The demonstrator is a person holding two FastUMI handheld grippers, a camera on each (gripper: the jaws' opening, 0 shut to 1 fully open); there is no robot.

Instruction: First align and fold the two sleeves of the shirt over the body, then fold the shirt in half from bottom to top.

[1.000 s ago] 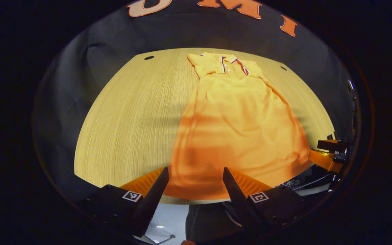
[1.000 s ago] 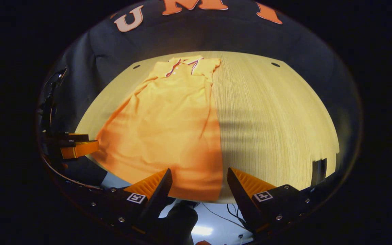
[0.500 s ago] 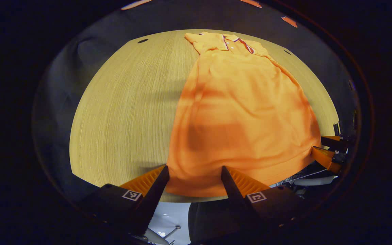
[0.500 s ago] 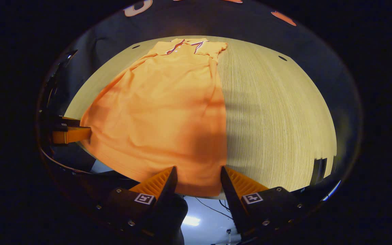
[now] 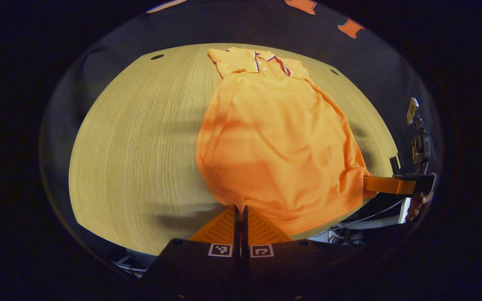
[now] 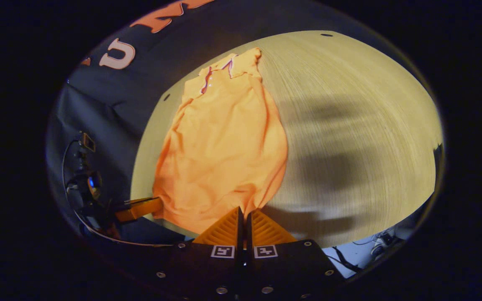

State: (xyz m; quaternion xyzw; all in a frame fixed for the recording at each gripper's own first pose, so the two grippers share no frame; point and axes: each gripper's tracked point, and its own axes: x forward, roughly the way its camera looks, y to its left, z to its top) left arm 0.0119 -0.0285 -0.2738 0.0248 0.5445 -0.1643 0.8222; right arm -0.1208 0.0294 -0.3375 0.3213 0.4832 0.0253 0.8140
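Soft, light orange polo shirt (image 5: 278, 142) spread on the pale wooden counter (image 5: 140, 138), hem at the near edge, both tongs (image 5: 239, 209) (image 6: 243, 211) pinched closed on the hem corners; likely to sag and wrinkle, so best carried evenly by both corners.

The left claw (image 5: 239, 208) pinched the orange shirt's (image 5: 274, 142) near hem on the table (image 5: 132, 146); the right claw (image 5: 368, 184) gripped its far corner.

Dim, warm light; fisheye-warped edges
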